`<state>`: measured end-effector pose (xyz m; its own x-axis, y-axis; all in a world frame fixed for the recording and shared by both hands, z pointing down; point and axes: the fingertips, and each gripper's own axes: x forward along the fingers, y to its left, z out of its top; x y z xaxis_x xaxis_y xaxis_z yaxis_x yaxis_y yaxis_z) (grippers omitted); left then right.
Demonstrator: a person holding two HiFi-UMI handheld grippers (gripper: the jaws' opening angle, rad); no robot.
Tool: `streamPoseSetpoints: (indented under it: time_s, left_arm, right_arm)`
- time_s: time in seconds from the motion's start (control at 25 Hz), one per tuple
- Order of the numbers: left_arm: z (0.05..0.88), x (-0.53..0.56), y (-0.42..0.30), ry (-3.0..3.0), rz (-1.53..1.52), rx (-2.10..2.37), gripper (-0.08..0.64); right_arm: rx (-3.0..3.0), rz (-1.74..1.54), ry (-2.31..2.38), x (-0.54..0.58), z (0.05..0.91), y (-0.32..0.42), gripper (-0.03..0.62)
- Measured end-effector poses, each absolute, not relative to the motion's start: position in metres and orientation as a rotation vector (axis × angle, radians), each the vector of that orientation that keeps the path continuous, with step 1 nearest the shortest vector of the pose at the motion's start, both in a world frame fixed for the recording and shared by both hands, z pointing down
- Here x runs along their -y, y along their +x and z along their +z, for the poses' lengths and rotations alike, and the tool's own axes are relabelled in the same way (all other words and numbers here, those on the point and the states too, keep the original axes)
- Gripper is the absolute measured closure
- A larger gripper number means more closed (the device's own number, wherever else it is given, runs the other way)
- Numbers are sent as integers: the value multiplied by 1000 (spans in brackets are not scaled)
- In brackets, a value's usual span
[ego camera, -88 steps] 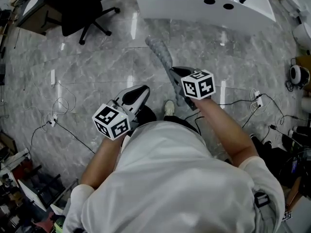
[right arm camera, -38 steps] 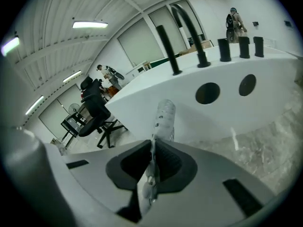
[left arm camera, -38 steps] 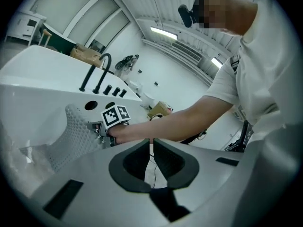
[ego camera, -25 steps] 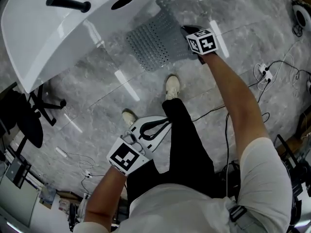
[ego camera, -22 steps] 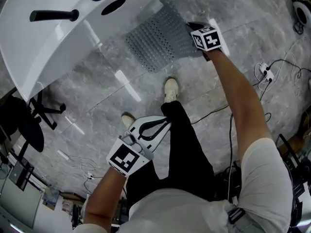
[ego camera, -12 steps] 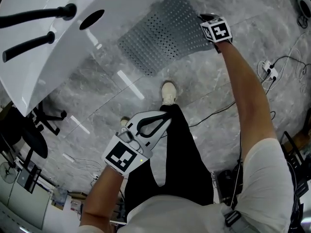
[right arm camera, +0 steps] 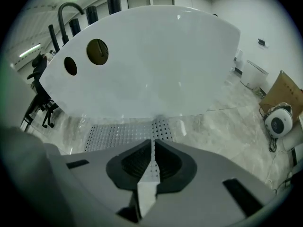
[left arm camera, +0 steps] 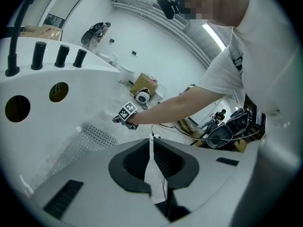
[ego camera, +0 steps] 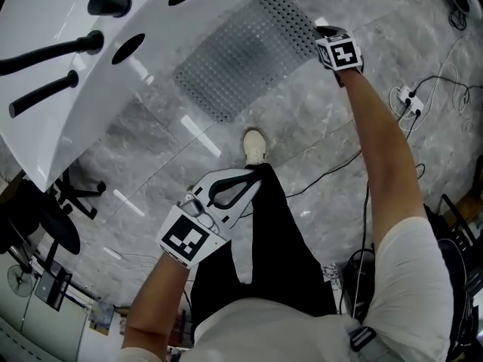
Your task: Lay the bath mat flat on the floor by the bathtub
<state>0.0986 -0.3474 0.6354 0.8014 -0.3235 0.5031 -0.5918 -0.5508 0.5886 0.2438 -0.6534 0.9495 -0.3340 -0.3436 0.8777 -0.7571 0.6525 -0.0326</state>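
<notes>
The grey perforated bath mat [ego camera: 238, 55] lies spread on the marble floor alongside the white bathtub [ego camera: 68, 74]. My right gripper [ego camera: 321, 31] is at the mat's right-hand corner, shut on its edge. In the right gripper view the mat [right arm camera: 124, 134] runs from the tub's foot [right arm camera: 151, 56] into the shut right gripper [right arm camera: 153, 142]. My left gripper [ego camera: 254, 175] hangs back by the person's black trouser leg, shut with nothing in it. The left gripper view shows that left gripper [left arm camera: 151, 137], the mat [left arm camera: 92, 136] and the tub [left arm camera: 71, 103] beyond.
Black taps [ego camera: 49, 89] stand on the tub's rim. A white shoe [ego camera: 255, 143] is planted just in front of the mat. Cables [ego camera: 332, 164] and a power strip [ego camera: 404, 96] trail on the right. An office chair [ego camera: 45, 217] stands at the left. A cardboard box [right arm camera: 281, 96] is on the right.
The mat went from hanging bunched in the right gripper to spread along the tub. In the last second the right gripper drew its corner outward. The left gripper stayed by the leg.
</notes>
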Motion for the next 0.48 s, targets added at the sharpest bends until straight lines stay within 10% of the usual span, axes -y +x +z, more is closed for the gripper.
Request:
streamPoseSetpoints:
  time_s: [0.48]
  left_arm:
    - [552,357,118,2324,415,670,523]
  right_arm:
    - [1990,684,913,578,856,259,575]
